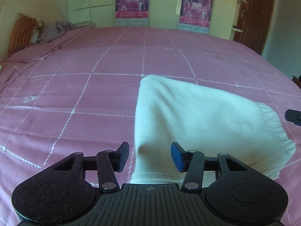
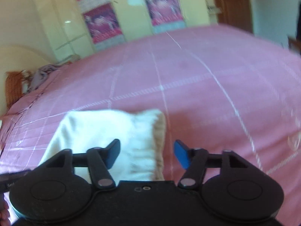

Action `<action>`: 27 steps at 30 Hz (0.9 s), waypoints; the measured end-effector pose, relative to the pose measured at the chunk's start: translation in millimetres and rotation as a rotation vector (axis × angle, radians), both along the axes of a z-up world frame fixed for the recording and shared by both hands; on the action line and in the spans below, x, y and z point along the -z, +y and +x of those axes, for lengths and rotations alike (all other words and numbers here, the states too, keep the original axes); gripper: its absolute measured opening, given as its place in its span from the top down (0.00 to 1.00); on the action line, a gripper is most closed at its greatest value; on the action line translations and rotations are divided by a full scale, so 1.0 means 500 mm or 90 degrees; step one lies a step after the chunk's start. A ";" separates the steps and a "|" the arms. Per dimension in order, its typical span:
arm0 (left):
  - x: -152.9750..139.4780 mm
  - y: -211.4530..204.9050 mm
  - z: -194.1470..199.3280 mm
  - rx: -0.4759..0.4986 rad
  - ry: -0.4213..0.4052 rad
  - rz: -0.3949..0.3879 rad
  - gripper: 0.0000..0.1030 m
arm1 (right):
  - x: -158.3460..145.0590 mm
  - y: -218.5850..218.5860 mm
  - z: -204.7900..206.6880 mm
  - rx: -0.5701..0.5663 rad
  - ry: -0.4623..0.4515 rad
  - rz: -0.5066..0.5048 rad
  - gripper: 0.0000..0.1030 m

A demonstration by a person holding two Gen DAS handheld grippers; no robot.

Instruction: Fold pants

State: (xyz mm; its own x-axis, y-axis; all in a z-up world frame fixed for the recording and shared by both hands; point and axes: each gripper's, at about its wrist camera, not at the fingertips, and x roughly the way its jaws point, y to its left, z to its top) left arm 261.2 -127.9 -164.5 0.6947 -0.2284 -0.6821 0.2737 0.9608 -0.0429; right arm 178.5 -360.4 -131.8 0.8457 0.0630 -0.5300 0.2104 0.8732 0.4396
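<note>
The white pants [image 1: 197, 124] lie folded into a compact bundle on the pink bedspread [image 1: 84, 94], elastic waistband at the right. My left gripper [image 1: 150, 156] is open and empty, hovering over the bundle's near left edge. In the right wrist view, which is blurred, the pants [image 2: 105, 131] lie ahead and to the left, waistband edge between the fingers. My right gripper [image 2: 147, 154] is open and empty above that edge. A dark tip of the right gripper [image 1: 294, 116] shows at the left view's right edge.
The pink bedspread [image 2: 207, 94] with white grid lines stretches all around. An orange pillow [image 1: 21, 31] and a grey crumpled cloth [image 1: 56, 30] lie at the far left. Wardrobe doors with posters [image 1: 132, 1] stand behind the bed; a brown door [image 1: 257, 13] is at far right.
</note>
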 end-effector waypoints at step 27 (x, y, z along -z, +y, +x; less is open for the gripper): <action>0.015 -0.070 -0.034 0.008 0.027 0.046 0.42 | 0.000 0.094 0.014 -0.059 0.062 -0.102 0.57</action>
